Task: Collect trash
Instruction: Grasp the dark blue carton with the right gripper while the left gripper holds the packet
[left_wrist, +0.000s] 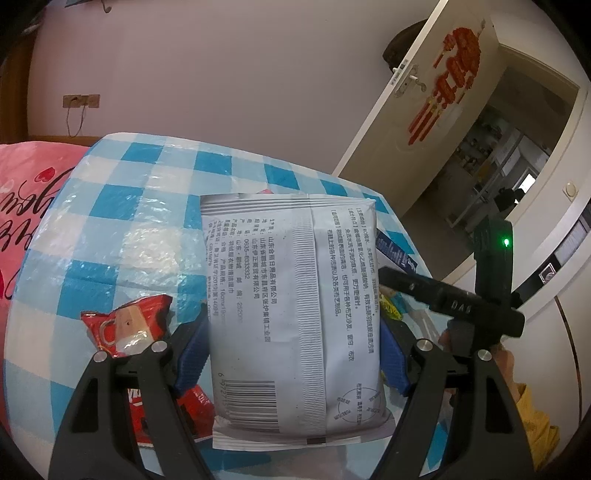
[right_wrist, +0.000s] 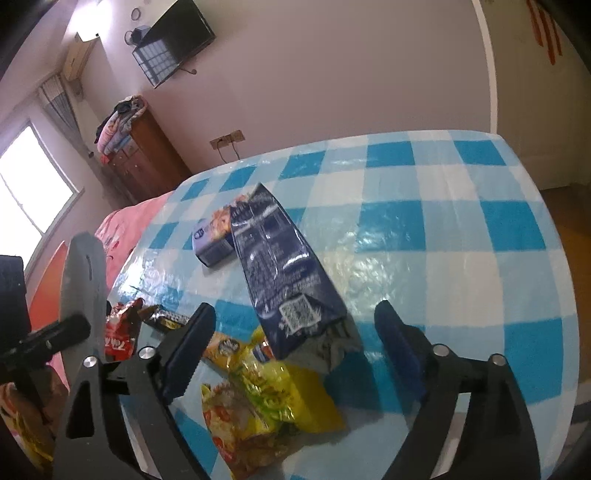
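Left tool (left_wrist: 295, 354) tilted down, pinching white packet (left_wrist: 295, 302); right tool (right_wrist: 295, 354) spread.

The left gripper (left_wrist: 295, 354) is built from matte black plastic arms with slotted cut-outs, joined by round silver screws, and carries ribbed blue pads (left_wrist: 192, 354) on its fingers. The right gripper (right_wrist: 295, 350) has the same black linkage, silver screw heads and dark blue ridged pads (right_wrist: 400, 343). Seen from the left wrist, its black body bears pale lettering and a small green light. A yellow sleeve (left_wrist: 535, 424) shows beside it.
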